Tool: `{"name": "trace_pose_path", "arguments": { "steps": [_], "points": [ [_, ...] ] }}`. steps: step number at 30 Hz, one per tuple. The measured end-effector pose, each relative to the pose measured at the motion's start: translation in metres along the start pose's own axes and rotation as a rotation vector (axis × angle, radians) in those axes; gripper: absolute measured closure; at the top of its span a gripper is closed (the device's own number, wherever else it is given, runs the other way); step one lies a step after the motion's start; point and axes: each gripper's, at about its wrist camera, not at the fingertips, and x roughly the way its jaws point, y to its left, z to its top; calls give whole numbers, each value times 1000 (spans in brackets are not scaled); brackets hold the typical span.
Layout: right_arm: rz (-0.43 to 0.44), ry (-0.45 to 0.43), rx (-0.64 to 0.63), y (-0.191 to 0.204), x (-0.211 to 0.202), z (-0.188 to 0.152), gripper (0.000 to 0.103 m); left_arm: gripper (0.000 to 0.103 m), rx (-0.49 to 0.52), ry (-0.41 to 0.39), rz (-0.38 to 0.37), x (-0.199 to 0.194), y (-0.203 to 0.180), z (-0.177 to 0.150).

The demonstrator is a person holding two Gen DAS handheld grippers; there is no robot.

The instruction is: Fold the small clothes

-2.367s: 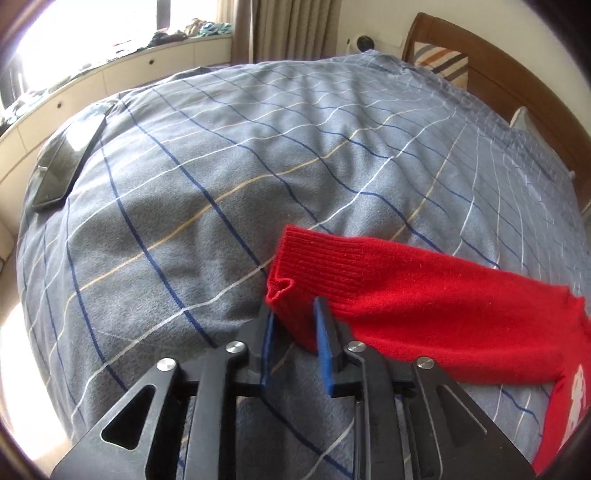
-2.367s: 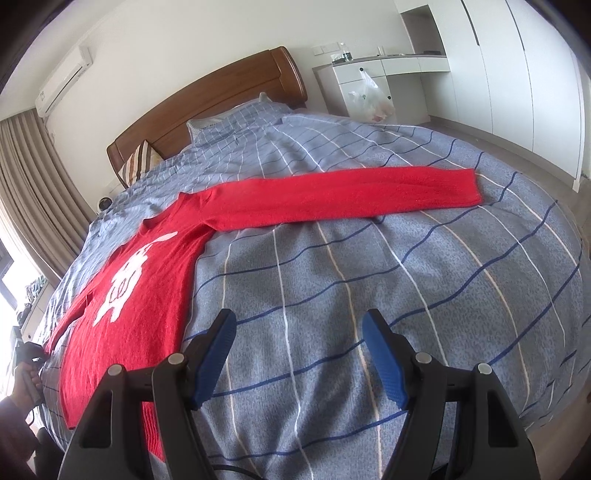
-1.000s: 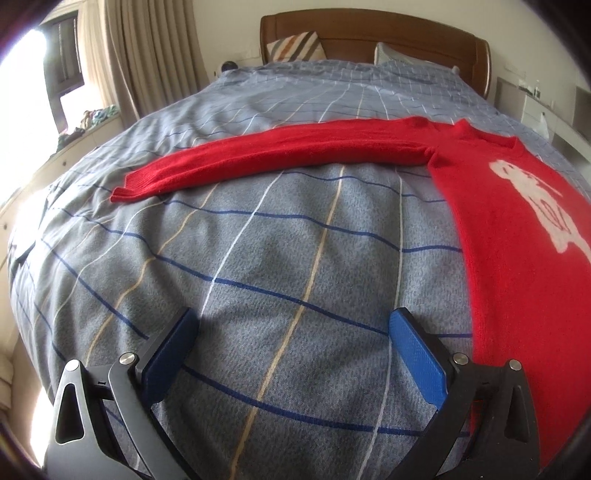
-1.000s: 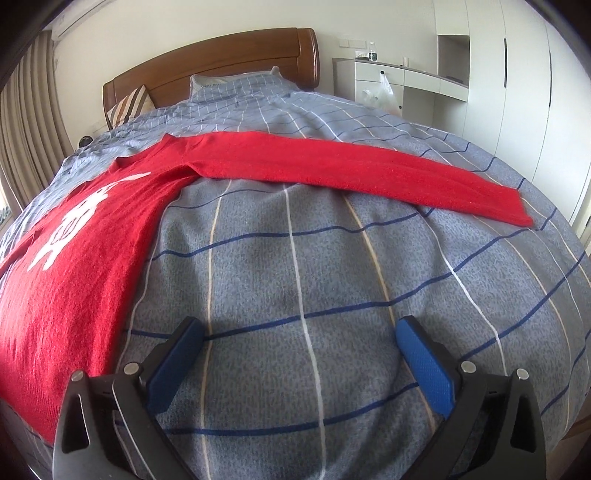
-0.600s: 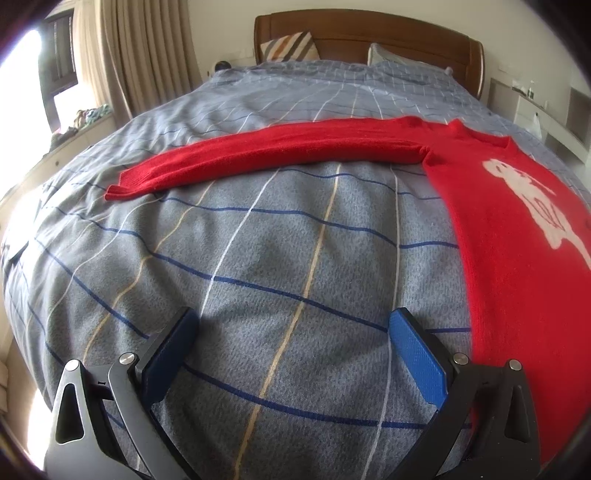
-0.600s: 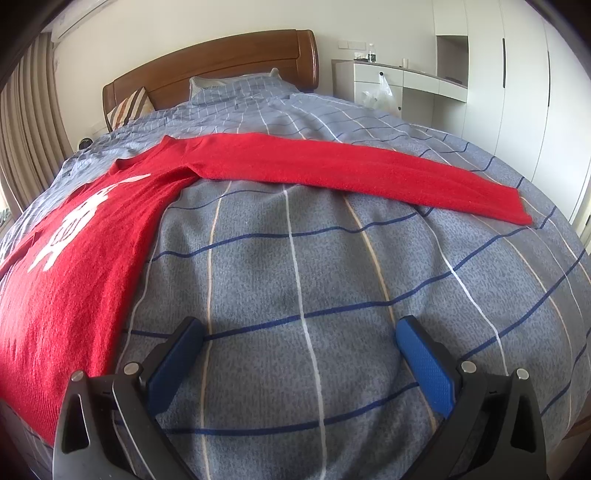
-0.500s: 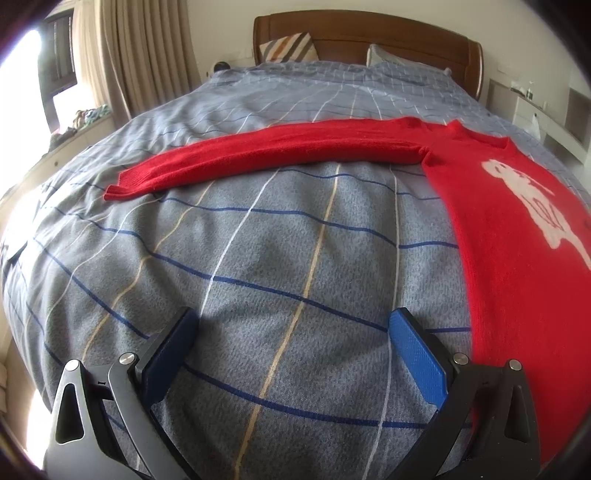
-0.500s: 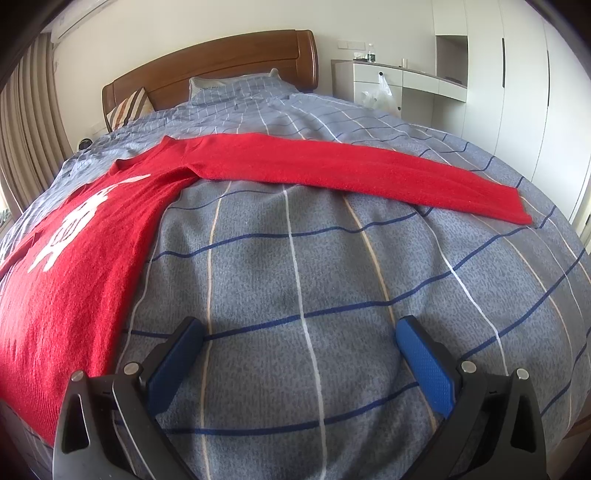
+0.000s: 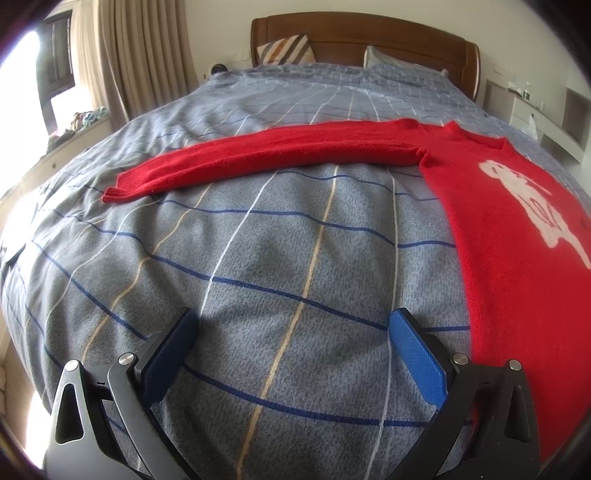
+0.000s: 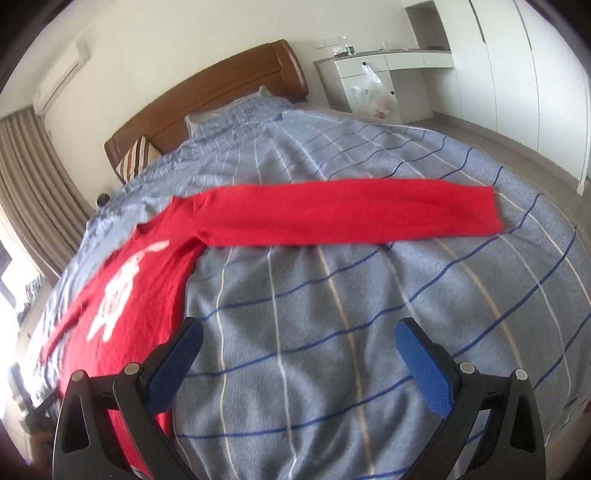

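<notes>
Bedroom, daylit; bed (image 9: 258, 258) dressed in a grey quilt with blue, white and tan check lines, serving as the folding surface.

Item 1, nearest: left hand-held gripper (image 9: 293, 343), blue pads spread wide, holding nothing, hovering over bare quilt. Hem side of the garment lies just beside its pad at 3 o'clock.

Item 2: right hand-held gripper (image 10: 299, 354), likewise wide open and empty; its view is motion-blurred. Garment body at 9 o'clock of it.

Item 3: red sweater (image 9: 509, 229), white figure on the chest, laid flat face up, both sleeves stretched straight out. One cuff (image 9: 118, 186) reaches 10 o'clock in the left view; the other cuff (image 10: 487, 210) reaches 1 o'clock in the right view.

Handling note: folding appears not yet begun. Likely first step is bringing each sleeve across the chest; pinch only the cuff, not the quilt beneath, lift low, and keep the knit unstretched so the sleeve lands flat.

Item 4, far: wooden headboard (image 9: 369, 33), striped pillow (image 9: 284, 50), beige curtains (image 9: 144, 55) at 11 o'clock; in the right view, white desk (image 10: 384, 70) with hanging plastic bag, wardrobes, wall air conditioner.
</notes>
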Motion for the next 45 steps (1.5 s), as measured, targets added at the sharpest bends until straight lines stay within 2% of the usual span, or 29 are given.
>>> {"name": "trace_pose_path", "arguments": {
  "steps": [3, 6, 8, 10, 12, 15, 16, 17, 18, 19, 21, 23, 26, 29, 33, 36, 39, 40, 41, 43, 45],
  "points": [
    [75, -14, 299, -58, 0, 33, 5, 0, 0, 0, 0, 0, 0, 0],
    [117, 9, 617, -117, 13, 38, 20, 0, 0, -1, 0, 0, 0, 0],
    [117, 1, 735, -140, 19, 37, 30, 0, 0, -2, 0, 0, 0, 0],
    [110, -31, 764, -150, 23, 44, 32, 0, 0, -4, 1, 0, -1, 0],
    [113, -20, 759, -153, 34, 53, 33, 0, 1, -6, 1, 0, -1, 1],
    [93, 11, 741, -156, 48, 63, 51, 0, 0, -6, 1, 0, -1, 0],
    [86, 39, 724, -156, 55, 66, 68, 0, 0, -6, 1, 0, -1, 0],
    [78, 81, 699, -155, 63, 69, 92, 0, 0, -8, 2, -1, -1, 1],
    [70, 127, 675, -154, 70, 71, 99, 0, 1, -11, 4, -1, -1, 1],
    [60, 158, 649, -152, 76, 72, 99, 0, 2, -13, 6, -1, -2, 1],
    [-19, 141, 555, -139, 72, 85, 99, 0, 1, -17, 7, -1, -2, 1],
    [-98, 96, 445, -116, 63, 105, 99, 0, 0, -19, 10, -2, -3, 0],
    [-122, 2, 296, -64, 50, 148, 99, 0, 0, -22, 15, 0, -4, 1],
    [-40, -75, 129, 17, 41, 192, 99, 0, -1, -23, 14, 1, -4, 1],
    [153, -82, -111, 153, 42, 219, 99, 0, -1, -21, 9, 2, -4, 2],
    [284, -14, -284, 248, 52, 210, 99, 0, -2, -21, 9, 2, -4, 2],
    [379, 88, -404, 317, 80, 176, 97, 0, -1, -23, 6, 3, -5, 2],
    [417, 140, -417, 332, 92, 162, 90, 0, -1, -23, 7, 3, -5, 2],
    [462, 205, -415, 344, 107, 148, 63, 0, -1, -23, 7, 3, -5, 2],
    [539, 326, -375, 353, 132, 119, 26, 0, -1, -23, 6, 3, -5, 2],
    [619, 385, -327, 352, 145, 97, 27, 0, -1, -23, 7, 3, -5, 2]
  ]
}}
